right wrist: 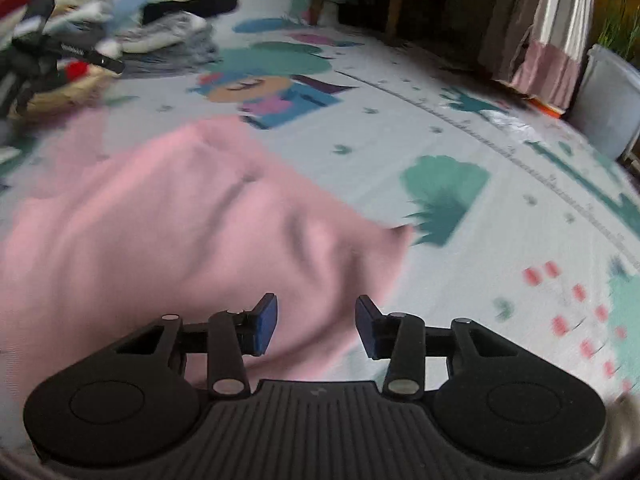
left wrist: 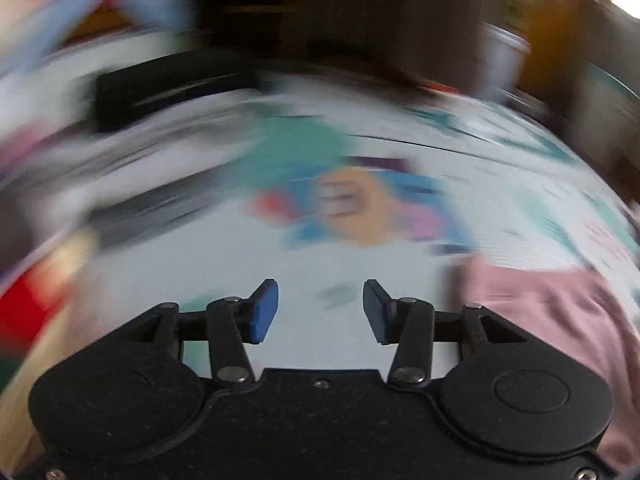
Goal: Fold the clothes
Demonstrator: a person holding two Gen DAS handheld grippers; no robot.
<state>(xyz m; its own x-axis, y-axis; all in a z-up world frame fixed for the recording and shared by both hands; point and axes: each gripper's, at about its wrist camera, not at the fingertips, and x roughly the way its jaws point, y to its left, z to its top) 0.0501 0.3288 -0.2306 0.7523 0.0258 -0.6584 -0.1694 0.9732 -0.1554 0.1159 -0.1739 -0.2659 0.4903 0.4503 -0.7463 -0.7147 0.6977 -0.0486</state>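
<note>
A pink garment (right wrist: pixel 172 216) lies spread and wrinkled on a pale play mat (right wrist: pixel 400 128) printed with cartoon figures. My right gripper (right wrist: pixel 316 326) hovers over the garment's near right part, open, nothing between its blue pads. In the left wrist view, which is badly motion-blurred, the same pink garment (left wrist: pixel 560 320) shows at the lower right. There my left gripper (left wrist: pixel 320 312) stands open above bare mat (left wrist: pixel 224 264), left of the garment, holding nothing.
A pile of mixed clothes (right wrist: pixel 120 28) sits at the mat's far left, with a black tripod-like object (right wrist: pixel 44 60) in front of it. A striped curtain (right wrist: pixel 548 28), a pale bin (right wrist: pixel 608 108) and dark furniture (right wrist: pixel 432 4) line the far side.
</note>
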